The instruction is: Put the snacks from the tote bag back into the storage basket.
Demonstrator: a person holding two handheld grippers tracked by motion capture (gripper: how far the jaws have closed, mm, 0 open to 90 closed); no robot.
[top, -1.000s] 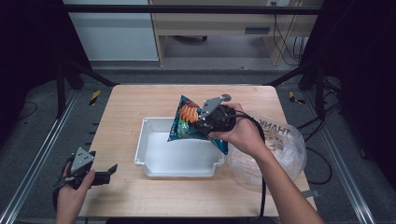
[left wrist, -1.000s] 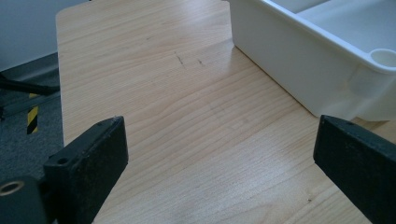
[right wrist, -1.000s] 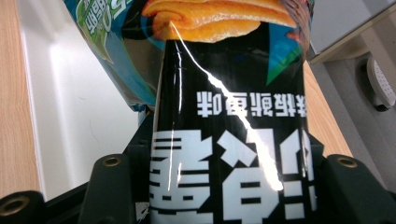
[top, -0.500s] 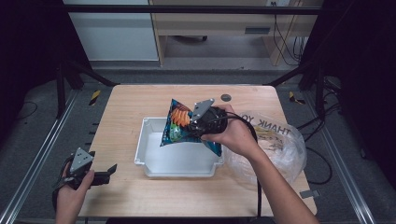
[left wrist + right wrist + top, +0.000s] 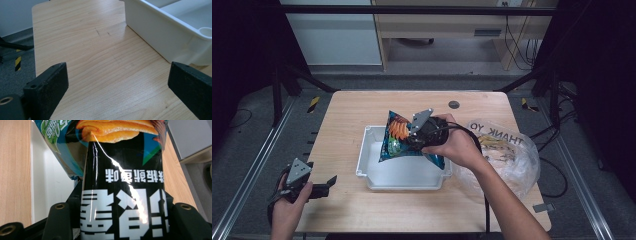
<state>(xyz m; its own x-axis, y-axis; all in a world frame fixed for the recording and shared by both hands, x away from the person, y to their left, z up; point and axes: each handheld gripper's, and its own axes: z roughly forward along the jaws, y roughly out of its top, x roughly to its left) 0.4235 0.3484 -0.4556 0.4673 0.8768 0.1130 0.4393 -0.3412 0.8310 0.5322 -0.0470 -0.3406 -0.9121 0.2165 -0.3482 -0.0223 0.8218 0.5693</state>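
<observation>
Snack bag [image 5: 398, 137] of glossy blue-and-black foil hangs clenched in your right gripper [image 5: 418, 136] just above the white rectangular plastic bin [image 5: 377, 180], long axis tilted down into it, while your left gripper [image 5: 319, 189] idles released, well left of that bin.

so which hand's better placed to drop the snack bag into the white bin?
Right. The right tool is shut on the snack bag, held above the white bin. The left tool sits open at the table's near-left corner, holding nothing.
</observation>
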